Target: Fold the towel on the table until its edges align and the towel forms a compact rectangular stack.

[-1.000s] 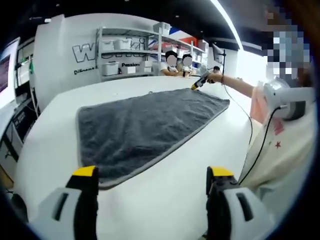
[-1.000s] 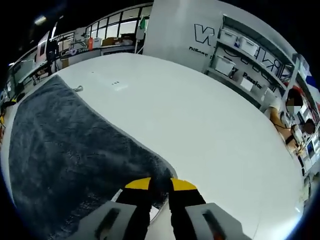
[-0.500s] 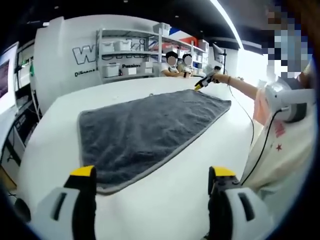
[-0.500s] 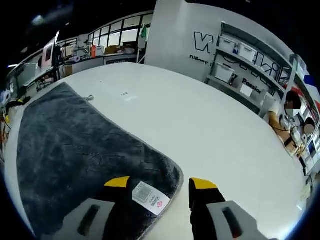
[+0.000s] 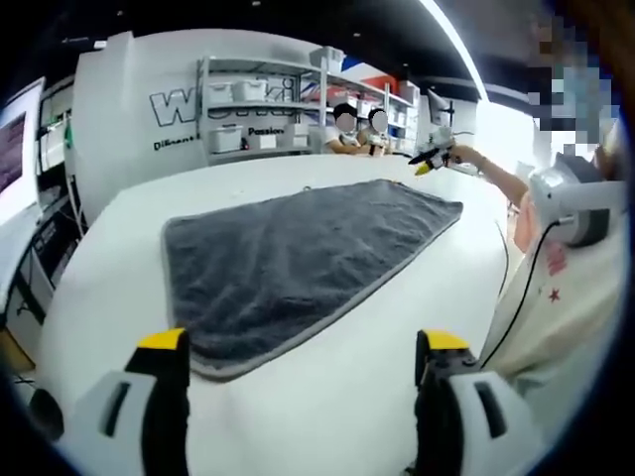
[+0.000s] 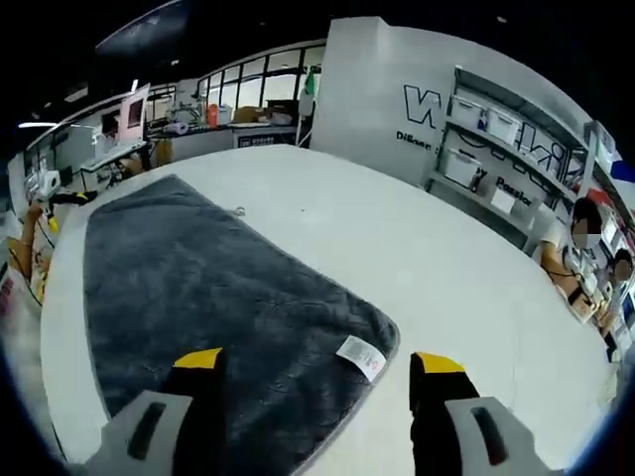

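My left gripper (image 5: pixel 303 349) has two dark jaws capped with yellow tips, each rising from a pale grey housing with a dark slot in it. My right gripper (image 6: pixel 320 370) is built the same: black jaws, yellow tips, light grey bodies with an oblong dark slot. In the left gripper view I see my pale shirt (image 5: pixel 541 297) with a small red star and red lettering, a thin black cable (image 5: pixel 516 297) running down across it, and a grey-and-white device (image 5: pixel 571 193) near my shoulder.
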A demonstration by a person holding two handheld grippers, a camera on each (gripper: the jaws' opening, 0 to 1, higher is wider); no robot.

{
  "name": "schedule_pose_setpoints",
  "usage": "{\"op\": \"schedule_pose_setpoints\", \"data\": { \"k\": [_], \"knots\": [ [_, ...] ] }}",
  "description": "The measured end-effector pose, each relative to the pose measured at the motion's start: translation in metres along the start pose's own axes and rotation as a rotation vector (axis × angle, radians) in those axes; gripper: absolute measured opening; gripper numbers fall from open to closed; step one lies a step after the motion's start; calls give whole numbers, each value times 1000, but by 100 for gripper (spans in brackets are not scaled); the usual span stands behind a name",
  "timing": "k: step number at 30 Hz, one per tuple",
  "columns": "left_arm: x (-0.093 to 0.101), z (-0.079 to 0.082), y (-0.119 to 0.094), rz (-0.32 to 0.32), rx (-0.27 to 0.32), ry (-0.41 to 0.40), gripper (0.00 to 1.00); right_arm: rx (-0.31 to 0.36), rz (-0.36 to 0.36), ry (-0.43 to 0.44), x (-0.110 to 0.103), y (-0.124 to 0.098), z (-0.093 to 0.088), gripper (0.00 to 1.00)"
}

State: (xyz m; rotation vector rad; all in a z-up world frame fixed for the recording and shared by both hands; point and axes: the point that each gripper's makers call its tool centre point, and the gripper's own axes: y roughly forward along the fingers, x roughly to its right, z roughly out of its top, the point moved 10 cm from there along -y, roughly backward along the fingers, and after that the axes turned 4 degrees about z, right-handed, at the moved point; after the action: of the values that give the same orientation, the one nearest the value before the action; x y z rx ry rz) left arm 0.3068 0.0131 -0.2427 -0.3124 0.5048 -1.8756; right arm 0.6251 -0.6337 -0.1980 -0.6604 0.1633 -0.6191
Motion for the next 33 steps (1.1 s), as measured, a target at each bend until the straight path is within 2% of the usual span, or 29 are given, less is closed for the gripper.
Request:
{"op": "schedule_pose_setpoints", "data": {
  "k": [2,5,13,20,23,25,33],
  "knots": [
    [0,0,0,0,1,0,99,15,17,-5,-13,-10,-1,93],
    [-2,1,-1,3,-2,5,99,15,24,-47,-30,-22,-1,98],
    [-1,6,-1,-1,-7,21,99,-3,57,-105,-64,-44,-11,99],
    [0,8,0,-8,-15,38,99,-14,81,-128,-88,-52,-20,99],
    [-1,9,-1,-6,-17,41,99,-13,100,-126,-97,-54,-25,99],
    [-1,9,-1,-7,-9,40,99,16,139,-90,-106,-54,-29,99],
    [-2,5,0,-4,-3,40,98,-1,149,-92,-126,-56,-49,99]
  ]
}}
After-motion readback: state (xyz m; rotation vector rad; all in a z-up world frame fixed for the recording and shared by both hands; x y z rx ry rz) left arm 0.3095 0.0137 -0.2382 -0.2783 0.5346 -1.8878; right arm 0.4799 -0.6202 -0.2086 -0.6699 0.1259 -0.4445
